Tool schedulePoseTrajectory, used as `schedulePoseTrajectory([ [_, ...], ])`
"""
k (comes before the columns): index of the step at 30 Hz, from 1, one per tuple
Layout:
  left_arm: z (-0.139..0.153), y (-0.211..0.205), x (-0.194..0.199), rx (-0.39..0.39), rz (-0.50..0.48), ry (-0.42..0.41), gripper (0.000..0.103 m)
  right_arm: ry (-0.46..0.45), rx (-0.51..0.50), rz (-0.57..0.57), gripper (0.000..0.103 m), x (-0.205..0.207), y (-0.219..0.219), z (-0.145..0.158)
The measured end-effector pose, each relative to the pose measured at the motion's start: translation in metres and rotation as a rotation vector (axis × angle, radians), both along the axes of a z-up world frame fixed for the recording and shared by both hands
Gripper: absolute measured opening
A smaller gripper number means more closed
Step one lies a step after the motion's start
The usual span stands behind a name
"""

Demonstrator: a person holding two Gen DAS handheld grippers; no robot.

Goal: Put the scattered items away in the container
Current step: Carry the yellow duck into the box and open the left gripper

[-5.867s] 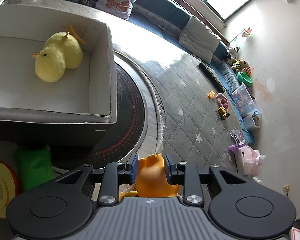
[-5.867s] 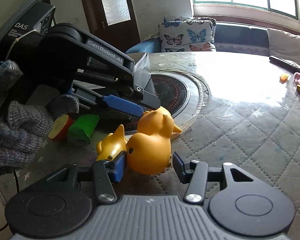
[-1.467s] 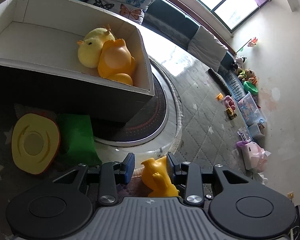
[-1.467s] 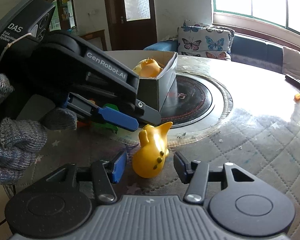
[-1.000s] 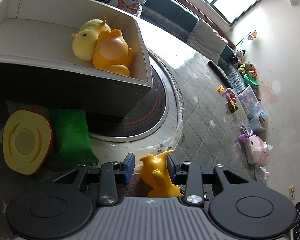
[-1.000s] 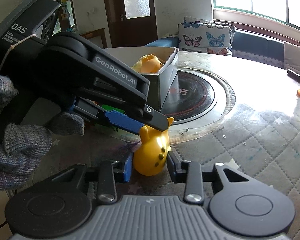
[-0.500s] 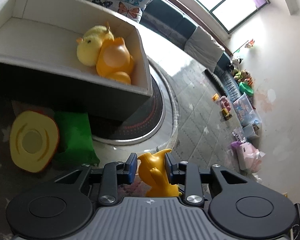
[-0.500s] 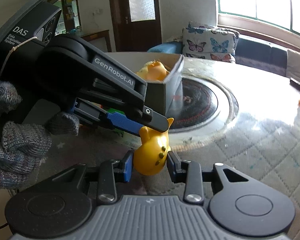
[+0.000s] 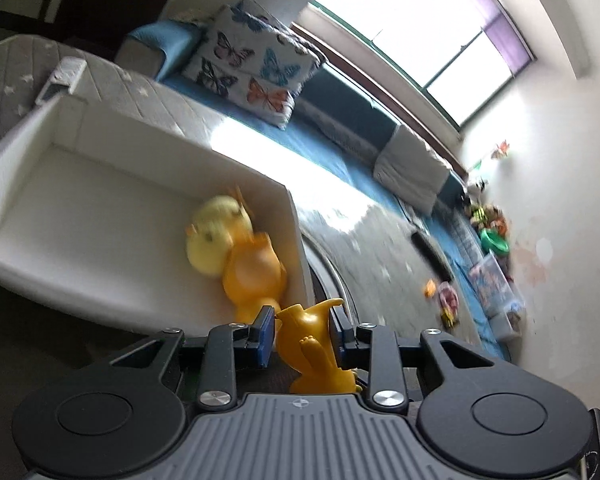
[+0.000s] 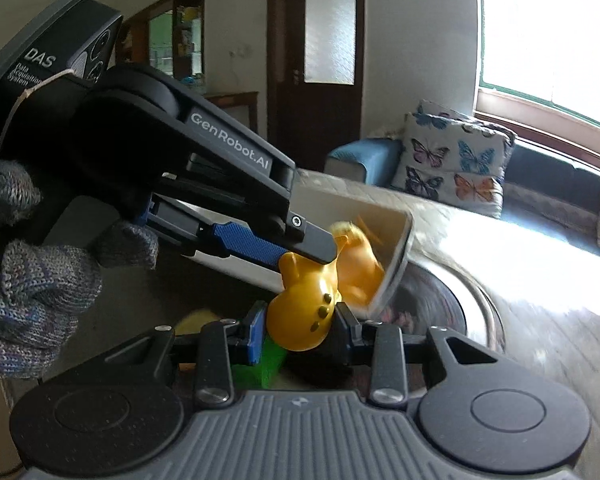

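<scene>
Orange toy dolphin [image 10: 302,312] was pinched by both the left hand-held gripper [image 9: 302,332] and right hand-held gripper [image 10: 302,328] just beside the box [image 9: 296,240], so I'd clear the rim, then let go.

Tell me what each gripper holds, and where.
Both grip one orange toy duck: left gripper at its upper body, right gripper across its lower body.

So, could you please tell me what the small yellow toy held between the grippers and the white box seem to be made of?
The small yellow toy looks like moulded rubber or soft plastic: smooth, slightly glossy, one solid colour, with raised dots. Both the left gripper and the right gripper are shut on it. The white box looks like matte cardboard or foam board, with thin, flat walls and sharp, folded-looking corners; which of the two is unclear.
</scene>
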State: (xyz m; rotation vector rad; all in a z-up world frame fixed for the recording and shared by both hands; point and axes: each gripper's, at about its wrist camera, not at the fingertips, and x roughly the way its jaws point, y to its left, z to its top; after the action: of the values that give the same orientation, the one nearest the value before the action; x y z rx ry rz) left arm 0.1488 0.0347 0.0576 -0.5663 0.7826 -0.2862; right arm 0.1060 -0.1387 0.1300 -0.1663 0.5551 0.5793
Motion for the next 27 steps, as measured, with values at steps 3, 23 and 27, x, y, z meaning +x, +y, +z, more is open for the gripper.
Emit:
schedulePoseTrajectory([
  [3,0.002,0.013,0.016,-0.006,0.035,-0.002,0.032,0.006,-0.006,0.033,0.035,0.022,0.014,0.003],
  [23,-0.062,0.065,0.086,-0.116,0.179,0.215,0.031,0.202,-0.092,0.185,0.035,0.128,0.063,-0.046],
  [27,-0.068,0.064,0.087,-0.118,0.191,0.234,0.029,0.18,-0.089,0.162,0.036,0.125,0.06,-0.045],
])
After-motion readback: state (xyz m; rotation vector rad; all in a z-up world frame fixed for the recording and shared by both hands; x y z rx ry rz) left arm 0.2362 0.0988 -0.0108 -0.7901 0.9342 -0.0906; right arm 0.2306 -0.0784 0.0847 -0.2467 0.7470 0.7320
